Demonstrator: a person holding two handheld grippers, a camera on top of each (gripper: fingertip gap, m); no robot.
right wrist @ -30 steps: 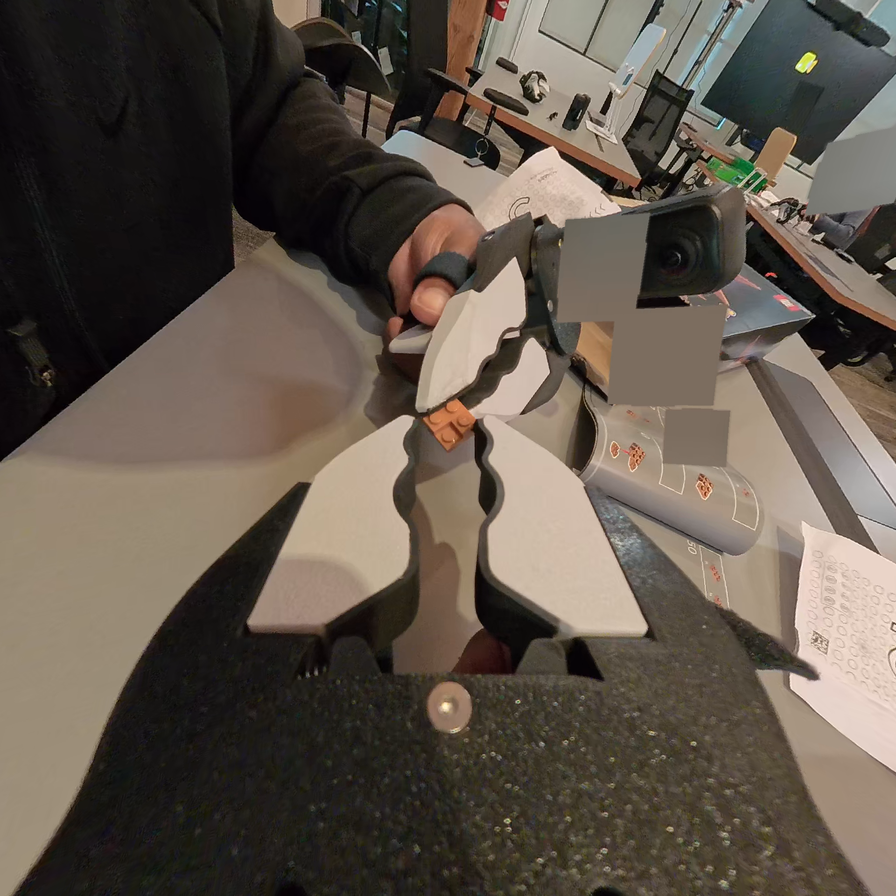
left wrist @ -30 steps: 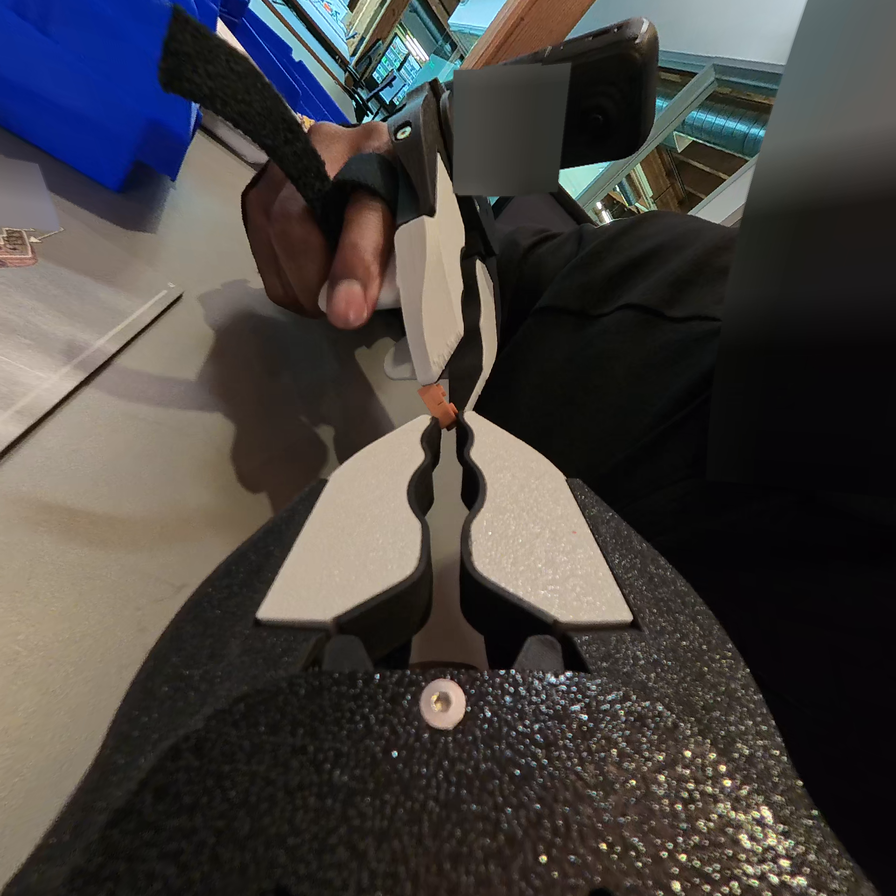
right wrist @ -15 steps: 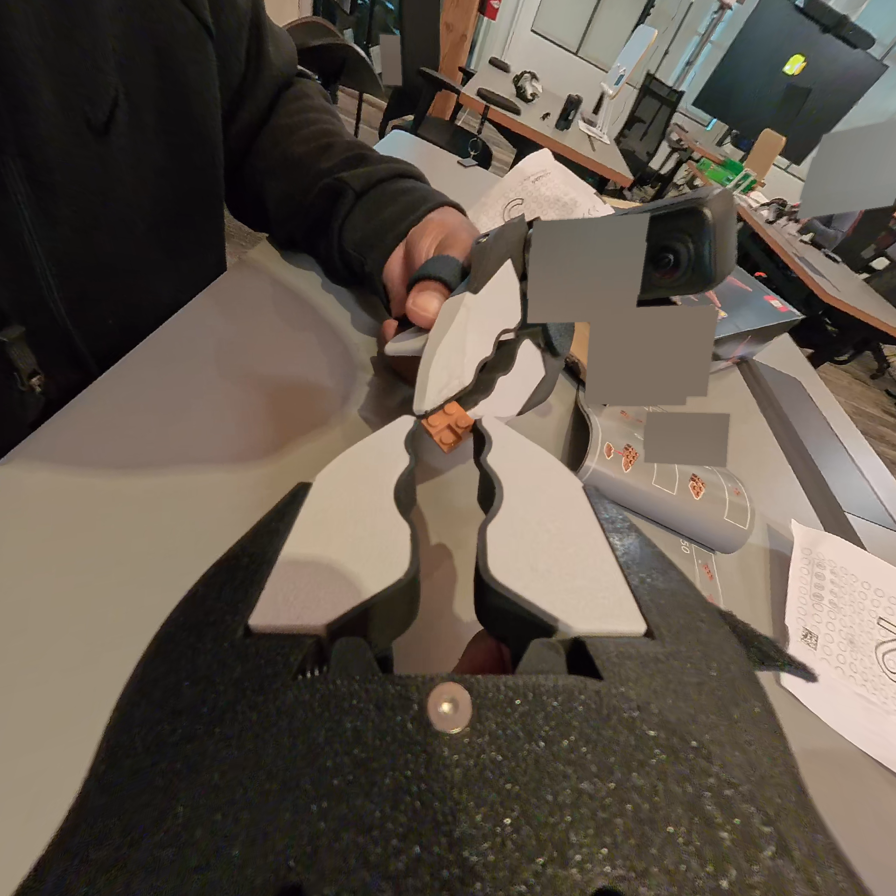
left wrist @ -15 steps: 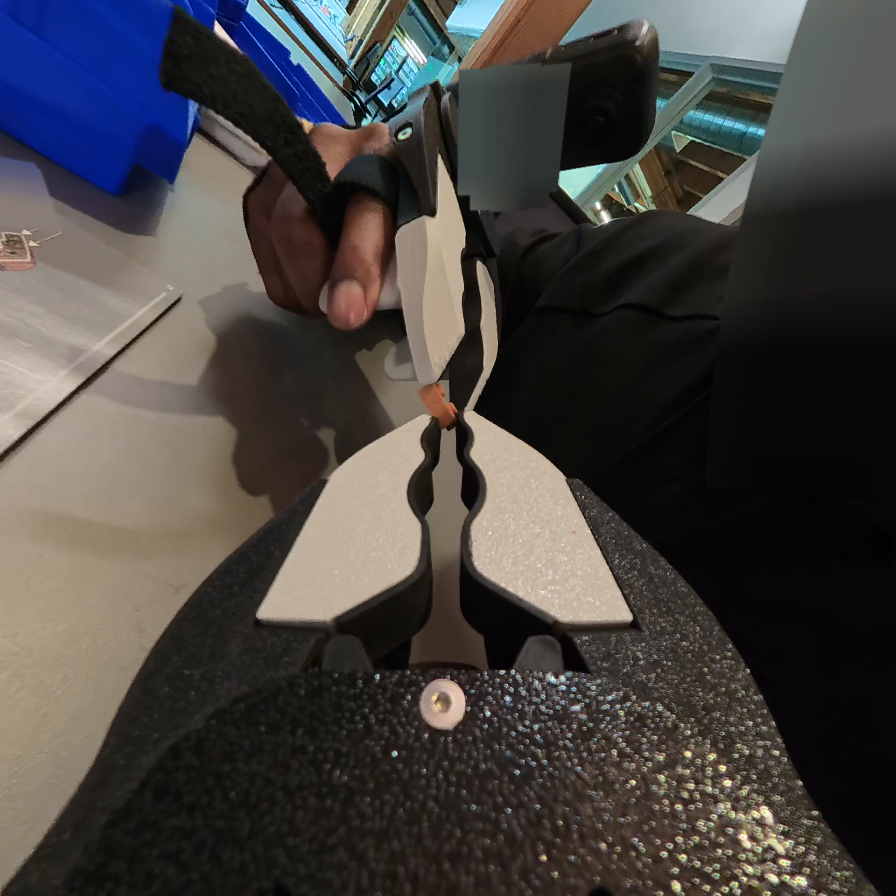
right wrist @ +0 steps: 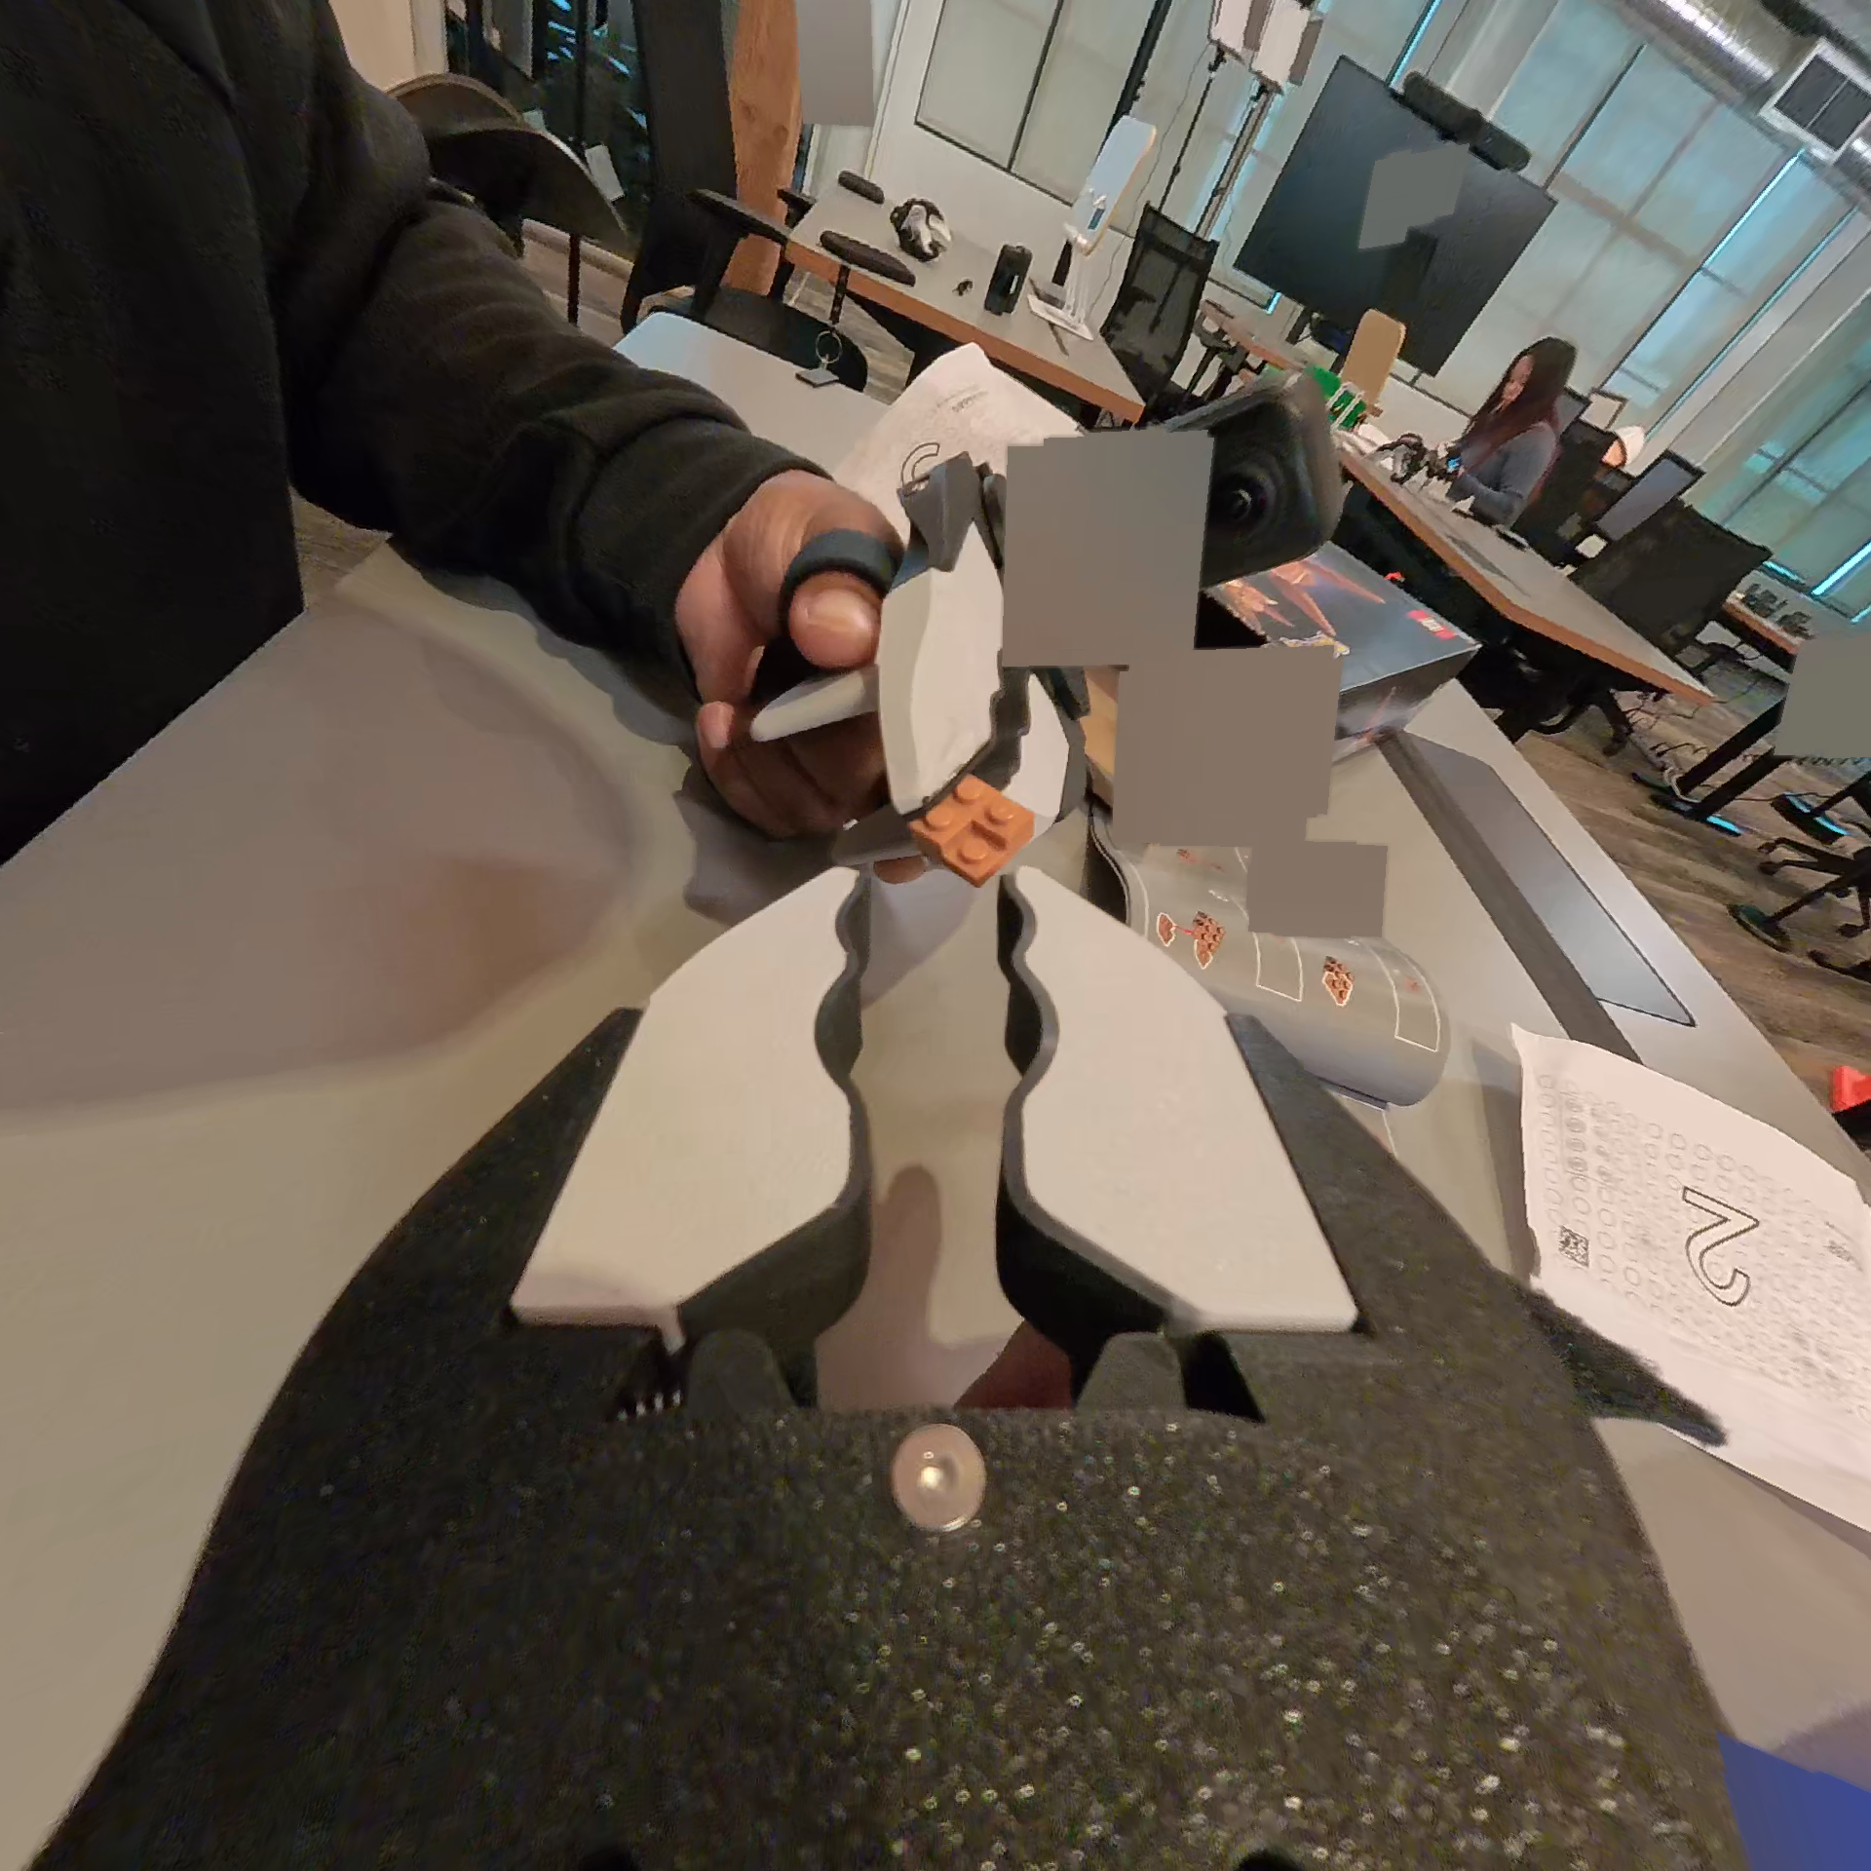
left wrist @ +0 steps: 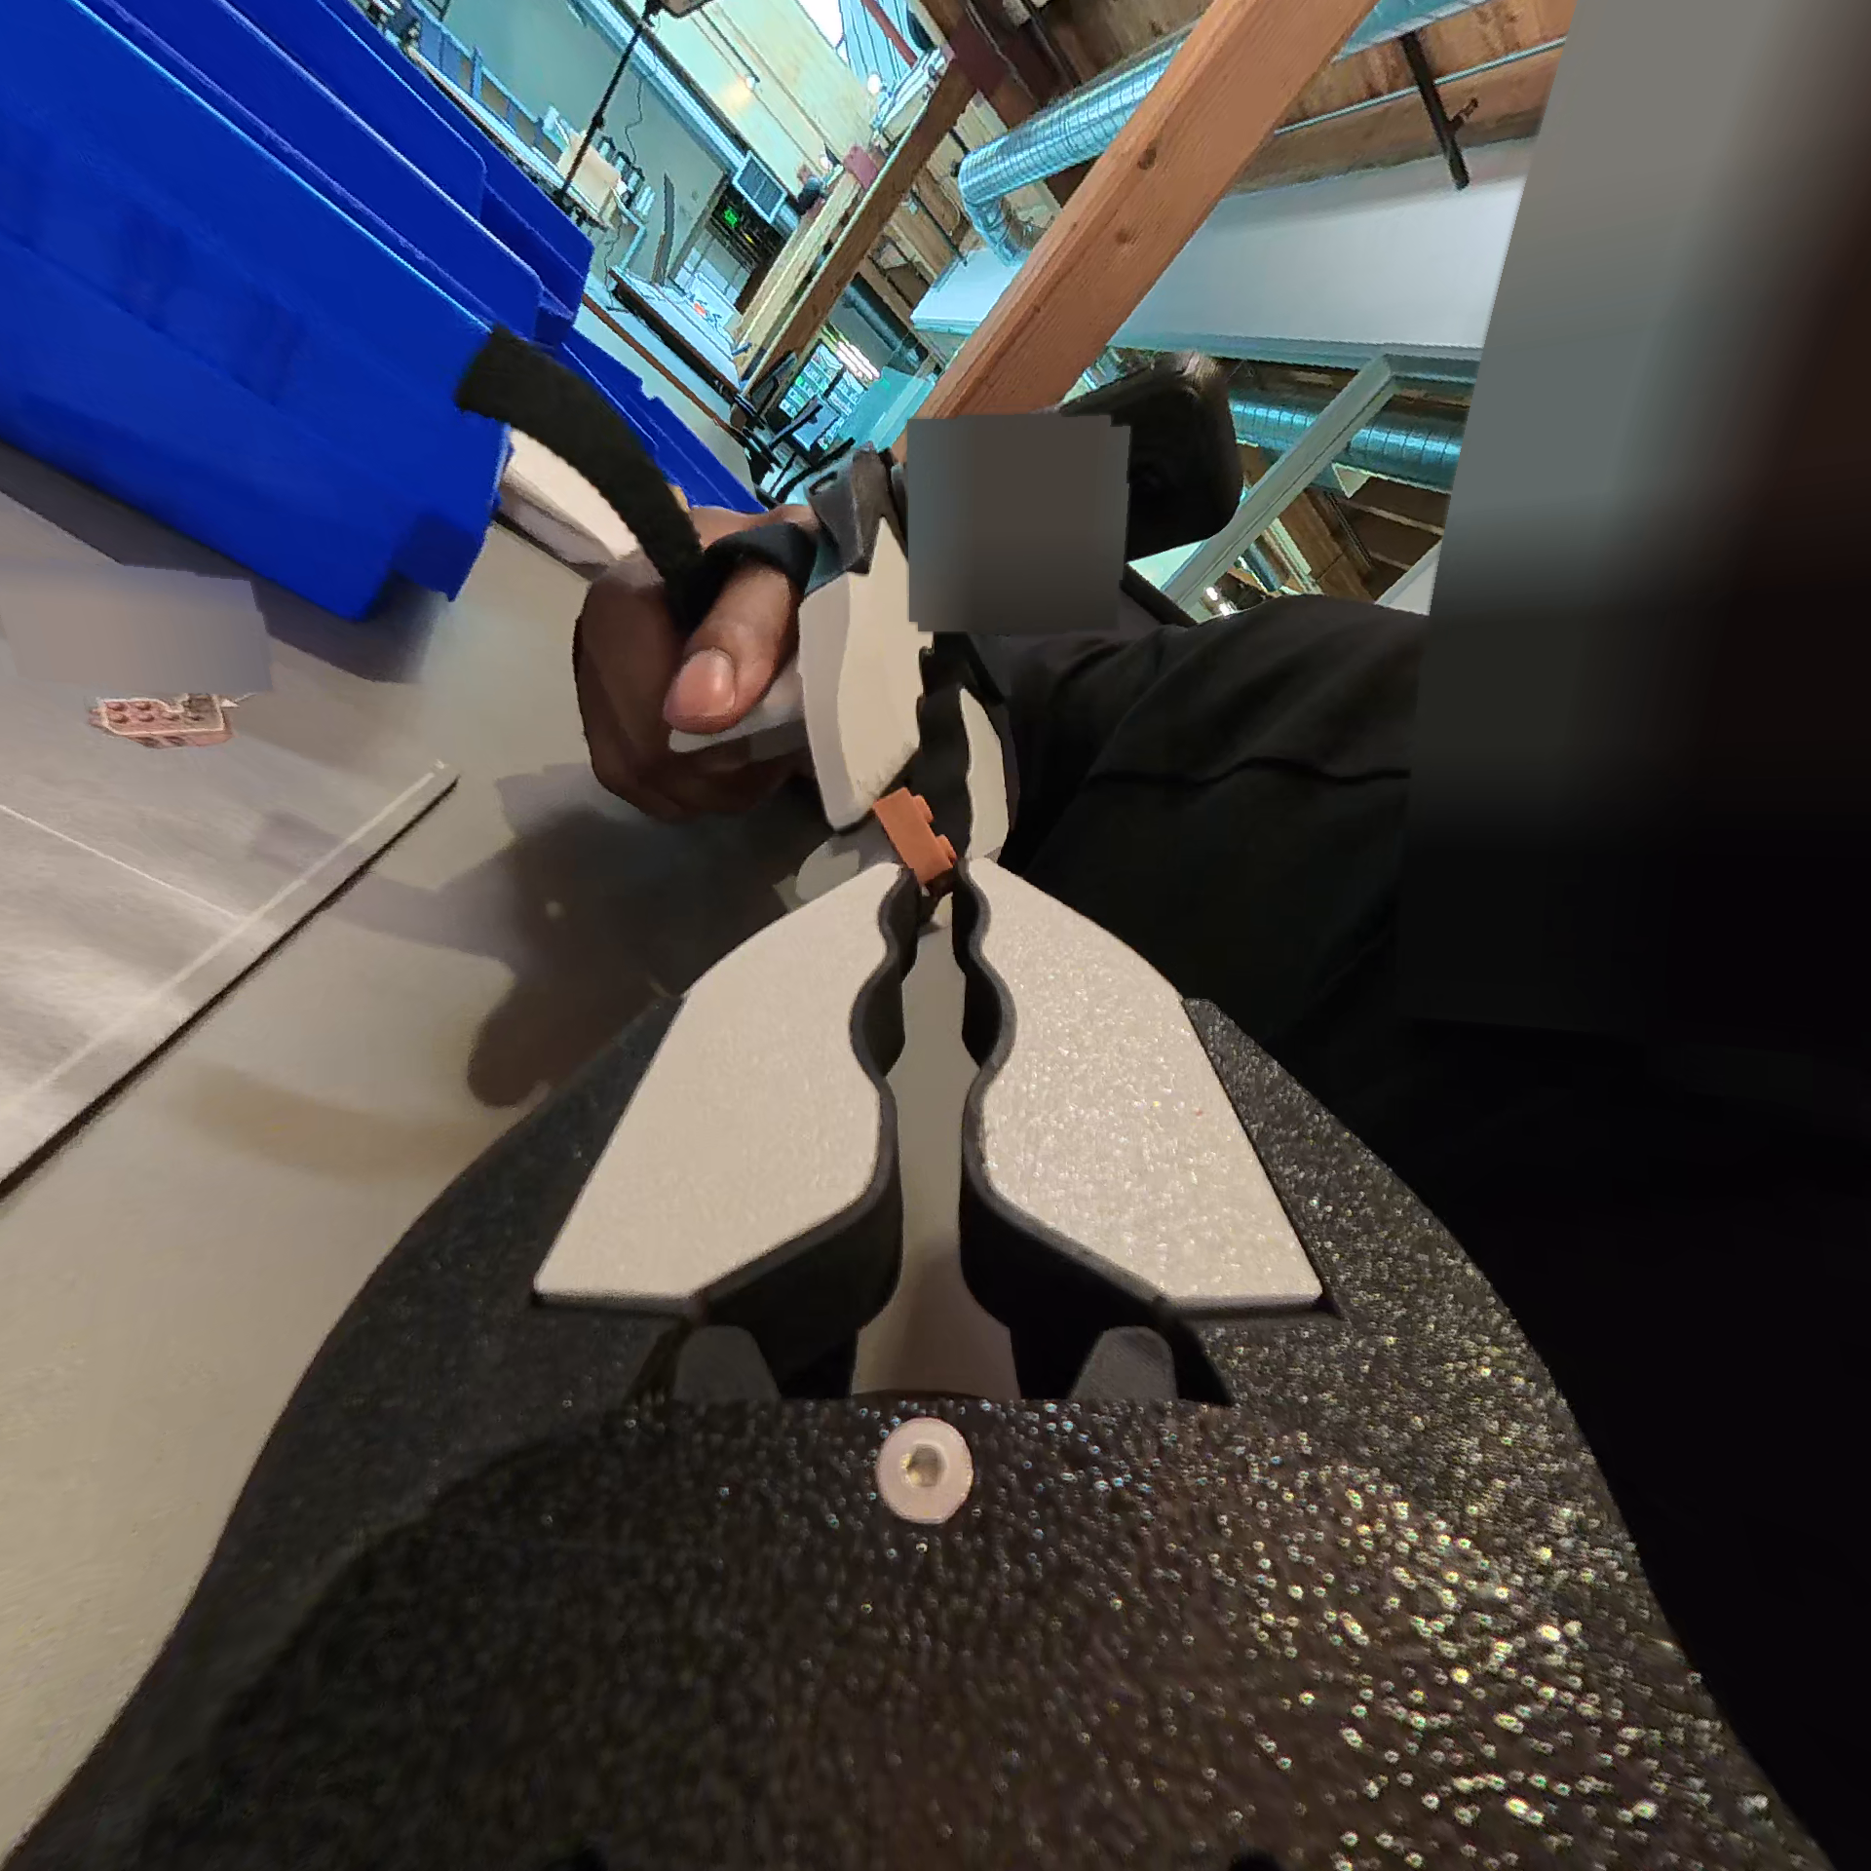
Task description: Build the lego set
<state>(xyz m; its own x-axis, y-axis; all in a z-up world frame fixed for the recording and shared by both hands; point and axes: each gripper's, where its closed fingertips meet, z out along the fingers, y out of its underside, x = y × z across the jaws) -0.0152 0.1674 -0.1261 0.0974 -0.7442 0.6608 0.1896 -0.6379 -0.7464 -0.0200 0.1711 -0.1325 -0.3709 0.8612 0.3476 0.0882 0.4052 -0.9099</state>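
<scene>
A small orange brick (left wrist: 914, 836) sits pinched at the tips of my left gripper (left wrist: 931, 889), held above the grey table (left wrist: 253, 1164). In the right wrist view the left gripper (right wrist: 962, 822) comes in from the far side with the same orange brick (right wrist: 970, 836) in its fingertips. My right gripper (right wrist: 931, 896) is open. Its two fingertips (right wrist: 848, 911) stand apart just short of the brick and do not press on it. In the left wrist view the right gripper (left wrist: 923, 810) faces mine, with its tips beside the brick's far end.
Blue bins (left wrist: 202, 304) stand at the back left, with a grey printed sheet (left wrist: 121, 911) before them. A curled grey booklet (right wrist: 1316, 972), a white paper sheet (right wrist: 1701, 1245) and a dark box (right wrist: 1357, 668) lie to the right. A person's black sleeve (right wrist: 456, 405) reaches in. Only a small space, under 4 cm, lies between the two pairs of fingers.
My right gripper's jaws were closed on the brick together with the left. They have spread and drawn back a little, letting go. The left gripper keeps the brick.
</scene>
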